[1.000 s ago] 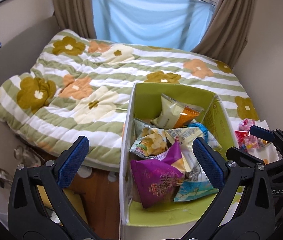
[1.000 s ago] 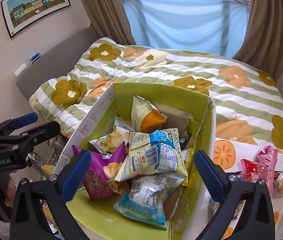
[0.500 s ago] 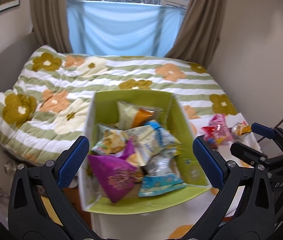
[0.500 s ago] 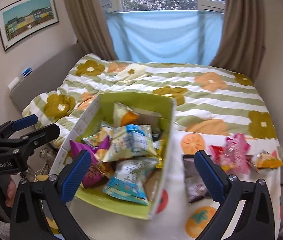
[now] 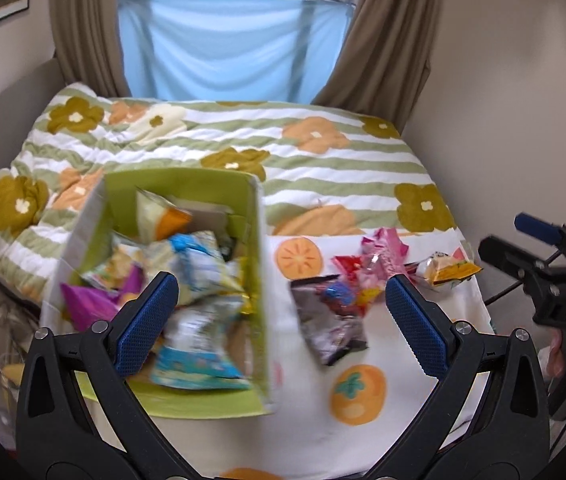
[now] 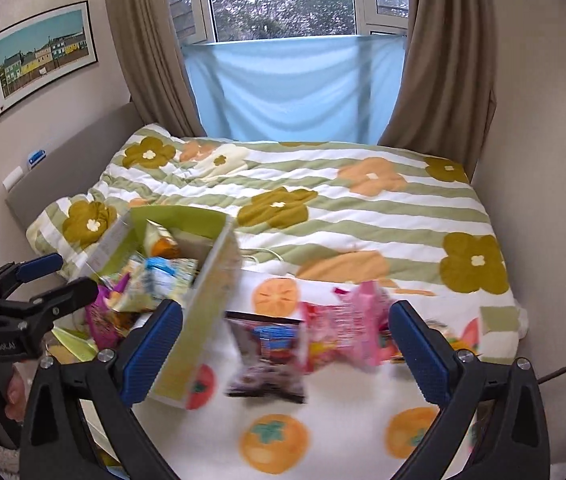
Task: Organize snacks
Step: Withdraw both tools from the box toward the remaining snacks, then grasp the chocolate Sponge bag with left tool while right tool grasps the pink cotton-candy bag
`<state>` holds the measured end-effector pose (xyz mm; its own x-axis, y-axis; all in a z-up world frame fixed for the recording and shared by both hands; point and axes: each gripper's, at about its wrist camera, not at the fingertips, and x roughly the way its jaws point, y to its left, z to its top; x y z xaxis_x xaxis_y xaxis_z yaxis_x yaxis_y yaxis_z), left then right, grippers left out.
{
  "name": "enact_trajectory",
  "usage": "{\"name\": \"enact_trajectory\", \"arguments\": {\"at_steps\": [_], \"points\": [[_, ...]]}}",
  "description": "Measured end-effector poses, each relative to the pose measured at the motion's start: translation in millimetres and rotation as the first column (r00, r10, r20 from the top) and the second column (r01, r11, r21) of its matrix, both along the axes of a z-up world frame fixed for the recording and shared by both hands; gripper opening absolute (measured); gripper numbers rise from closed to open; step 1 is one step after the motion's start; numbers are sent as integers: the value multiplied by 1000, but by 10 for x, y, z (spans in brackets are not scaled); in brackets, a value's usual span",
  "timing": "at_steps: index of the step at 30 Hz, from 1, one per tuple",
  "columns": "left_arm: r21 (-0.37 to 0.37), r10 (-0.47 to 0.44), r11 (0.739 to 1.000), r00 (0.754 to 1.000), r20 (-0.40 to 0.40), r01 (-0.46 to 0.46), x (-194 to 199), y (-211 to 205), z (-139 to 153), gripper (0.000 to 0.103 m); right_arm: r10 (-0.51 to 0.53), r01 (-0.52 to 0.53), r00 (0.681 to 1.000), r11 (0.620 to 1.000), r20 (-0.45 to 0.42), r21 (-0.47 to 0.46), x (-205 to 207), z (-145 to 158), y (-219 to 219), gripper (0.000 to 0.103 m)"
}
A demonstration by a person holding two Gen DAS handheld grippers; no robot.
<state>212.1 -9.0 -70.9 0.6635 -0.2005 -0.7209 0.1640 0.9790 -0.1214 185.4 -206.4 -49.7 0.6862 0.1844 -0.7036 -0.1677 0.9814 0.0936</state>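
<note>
The dark snack packet (image 6: 267, 356) lies dead ahead between the right tool's (image 6: 283, 354) wide-spread, empty fingers, long axis running away from it, green box (image 6: 203, 320) just left.

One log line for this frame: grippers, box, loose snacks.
left gripper: open, empty | right gripper: open, empty | green box: holds snacks | dark packet, pink packet: loose on cloth

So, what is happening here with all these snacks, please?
A person holds a two-finger gripper in each hand and is sorting snacks. Both the left gripper and the right gripper are open and hold nothing. The green box already contains several snack bags. On the cloth with orange fruit prints beside it lie a dark packet, pink packets and a yellow-cornered packet, not yet in the box.
</note>
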Motion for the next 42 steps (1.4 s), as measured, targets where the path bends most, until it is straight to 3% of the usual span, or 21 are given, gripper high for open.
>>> {"name": "enact_trajectory", "arguments": {"at_steps": [11,21,26,33,38,42], "points": [[60,108,993,992,-66,-104,39,-879,-532,103,123,-115,985,991,-121,67,494,-473,-723,103],[191,144,974,983,-116,-120,242,-1288,-1283,103,198,-166,950,975,-241,147,944,-1099,-762,103],[232,183,961,974,-132,-149,397,-1295,-1573,103,204,-170,942,975,-268,143,1039,-1329,-705,103],[219,200,964,959,-203,-154,629,-1184,-1880,103,223,-187,919,973,-326,139,1205,-1638,-563,103],[135,185,979,938,-293,-151,736,-1032,-2062,101,228,-196,894,973,-385,123,1280,-1836,-427,103],[74,149,988,932,-329,-132,770,-959,-2133,82,230,-197,883,973,-409,122,1293,-1920,-352,103]]}}
